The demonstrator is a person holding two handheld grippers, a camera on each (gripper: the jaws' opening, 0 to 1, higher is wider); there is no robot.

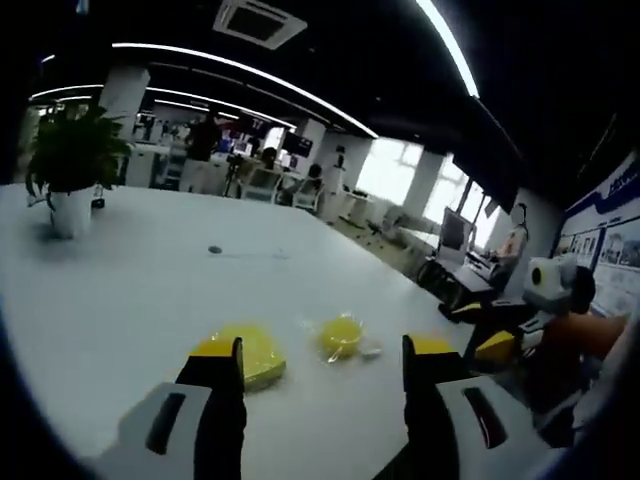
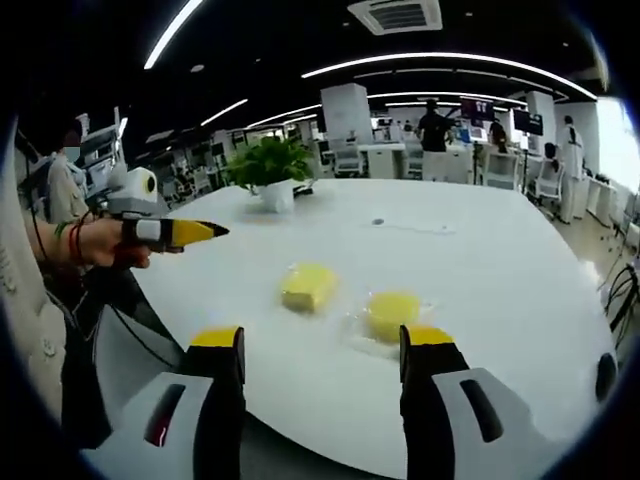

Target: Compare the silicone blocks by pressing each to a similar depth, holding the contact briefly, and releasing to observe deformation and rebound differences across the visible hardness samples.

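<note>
In the left gripper view we see the left tongs [image 1: 322, 375] rising from the bottom edge with their yellow-tipped jaws spread wide and nothing between them. They hang above the white worktop [image 1: 120, 290]. Just beyond the jaw tips lie the two silicone samples: a square yellow block [image 1: 250, 352], partly hidden behind the left-hand jaw, and a round yellow block [image 1: 341, 335] sitting in a clear wrapper a little to its right. The two are near each other but apart. Farther back on the worktop we see a potted plant [image 1: 70, 165] in a white pot and a small dark disc [image 1: 215, 249]. At the right edge the right tongs [image 1: 497, 345] come in, held by a hand [image 1: 590, 335]; we cannot tell their state from here.

In the right gripper view we see the right tongs [image 2: 322, 372] with jaws likewise spread, holding nothing, poised over the near edge of the worktop [image 2: 500, 270]. The square yellow block [image 2: 308, 287] lies ahead toward the left-hand jaw, and the round yellow block [image 2: 393, 315] lies just above the right-hand jaw tip. The potted plant [image 2: 270, 170] stands at the far side. From the left, a hand [image 2: 100, 243] holds the left tongs [image 2: 205, 232] above the worktop's edge, well apart from both blocks.
</note>
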